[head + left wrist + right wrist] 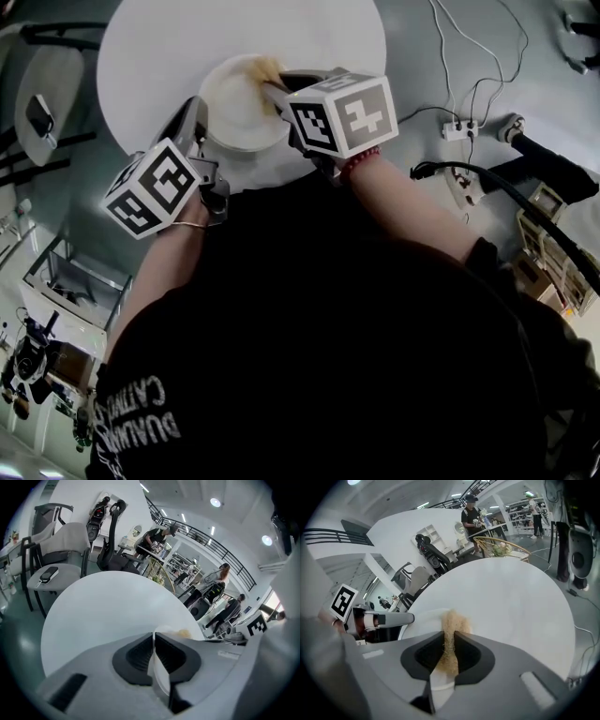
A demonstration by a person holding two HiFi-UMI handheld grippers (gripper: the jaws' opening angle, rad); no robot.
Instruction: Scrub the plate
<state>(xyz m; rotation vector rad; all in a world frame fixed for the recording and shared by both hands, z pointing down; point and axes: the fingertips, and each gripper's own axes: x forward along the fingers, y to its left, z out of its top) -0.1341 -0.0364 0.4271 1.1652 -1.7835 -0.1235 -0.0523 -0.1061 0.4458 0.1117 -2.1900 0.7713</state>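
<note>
The left gripper's (153, 645) jaws stand almost together, with only a thin slit between the dark pads. The rim of the plate (161, 674) sits pinched in that slit, edge-on to the left gripper view. In the head view this gripper (198, 122) bites the plate's (228, 101) near-left edge.

The right gripper's (451, 640) jaws are nearly as close. They are clamped on a wad of tan, fibrous scrubber (452, 620), which is squeezed narrow between the pads and flares out past the tips. The loose end lies against the plate (423, 621) at its far rim. In the head view the right gripper (272, 87) reaches in from the plate's right side, and the scrubber (265, 67) shows as a tan tuft at the top of the dish.

The plate is round, shallow and white to pale cream, with a raised rim. No marks can be made out on its surface. It sits on a round white table (169, 47), close to the edge nearest the person, with the two grippers on either side of it. Each gripper shows at the edge of the other's view: the right gripper's marker cube (255, 626) from the left, and the left gripper (379, 619) from the right.

Beside the table to the left stands a grey chair (58, 70) with a phone (39, 114) on its seat. On the floor to the right lie a power strip (459, 129) and cables. People stand in the hall beyond.
</note>
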